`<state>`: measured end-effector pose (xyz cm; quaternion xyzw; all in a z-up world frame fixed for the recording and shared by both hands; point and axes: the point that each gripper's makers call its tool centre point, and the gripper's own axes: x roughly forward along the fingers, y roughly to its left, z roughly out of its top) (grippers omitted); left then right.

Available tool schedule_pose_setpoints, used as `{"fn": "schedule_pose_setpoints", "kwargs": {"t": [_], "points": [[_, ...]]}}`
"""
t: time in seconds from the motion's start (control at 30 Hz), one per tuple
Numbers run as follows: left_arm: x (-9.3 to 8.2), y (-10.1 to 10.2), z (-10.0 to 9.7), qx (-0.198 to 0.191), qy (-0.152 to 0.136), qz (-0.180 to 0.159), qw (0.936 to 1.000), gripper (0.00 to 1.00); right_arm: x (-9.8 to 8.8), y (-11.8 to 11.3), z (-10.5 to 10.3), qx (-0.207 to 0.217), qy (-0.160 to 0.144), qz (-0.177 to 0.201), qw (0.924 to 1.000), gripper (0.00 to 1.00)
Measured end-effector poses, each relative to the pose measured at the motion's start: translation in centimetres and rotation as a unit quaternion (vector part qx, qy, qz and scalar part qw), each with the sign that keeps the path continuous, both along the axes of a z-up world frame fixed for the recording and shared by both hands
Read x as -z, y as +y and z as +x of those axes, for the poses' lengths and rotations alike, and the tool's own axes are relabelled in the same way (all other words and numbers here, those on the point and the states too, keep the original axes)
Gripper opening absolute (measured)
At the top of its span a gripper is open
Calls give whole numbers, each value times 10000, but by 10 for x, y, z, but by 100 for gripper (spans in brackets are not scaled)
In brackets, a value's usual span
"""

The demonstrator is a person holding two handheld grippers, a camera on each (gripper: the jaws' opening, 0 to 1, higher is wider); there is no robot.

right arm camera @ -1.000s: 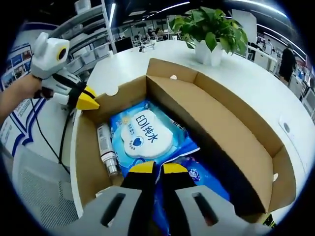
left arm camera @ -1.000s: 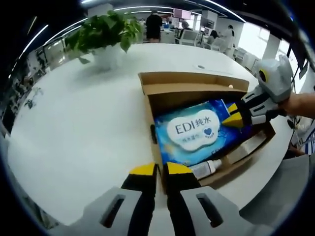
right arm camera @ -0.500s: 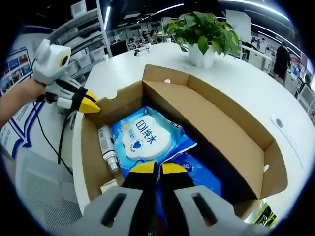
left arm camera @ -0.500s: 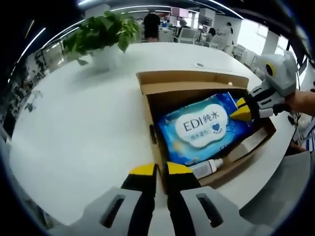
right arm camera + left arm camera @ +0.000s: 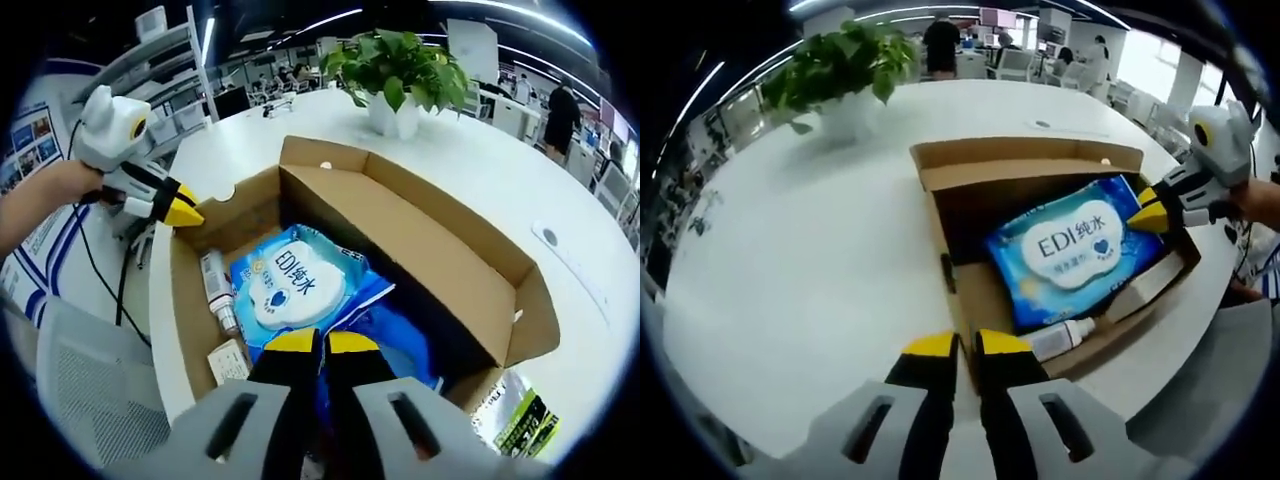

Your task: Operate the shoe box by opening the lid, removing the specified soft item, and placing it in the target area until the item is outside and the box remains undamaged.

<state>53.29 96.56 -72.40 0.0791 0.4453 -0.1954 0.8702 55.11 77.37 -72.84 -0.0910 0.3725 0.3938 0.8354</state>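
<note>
An open cardboard shoe box lies on a round white table. Inside it is a soft blue wipes pack with a white label. My right gripper comes in from the right and is shut on the pack's far edge, tilting it up. In the right gripper view the pack runs from the box floor up into my right gripper. My left gripper is shut on the box's near wall; in the right gripper view the left gripper pinches the far corner of the box.
A small bottle and a white carton lie in the box beside the pack. A potted plant stands at the far side of the table. A shiny green packet lies outside the box. A grey chair is by the table edge.
My right gripper has pulled back and up with the wipes pack, which has slid toward the right gripper's end of the box and tilted. The left gripper keeps its hold on the box wall.
</note>
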Motion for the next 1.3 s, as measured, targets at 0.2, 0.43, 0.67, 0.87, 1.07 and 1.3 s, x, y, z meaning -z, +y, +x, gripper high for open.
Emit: {"fn": "schedule_pose_setpoints", "kwargs": {"t": [0.2,0.43,0.67,0.87,1.07,1.3], "points": [[0,-1,0,157,-18,196,9997,5,0,-5,-3,86,-20,21,10000,0],[-17,-6,8,286,-248,271,9989,10,6,-9,-2,129,41,-75,9999,0],[-21,-17,10,488,-301,332,9978,13,10,-11,-1,101,77,-148,9998,0],[-16,-32,13,710,-254,235,9969,14,12,-12,-1,114,118,-146,9998,0],[-2,-46,16,770,33,38,9970,14,16,-14,-1,89,104,-245,9996,0],[11,-61,20,824,314,-229,9958,18,18,-15,-1,74,103,-271,9996,0]]}}
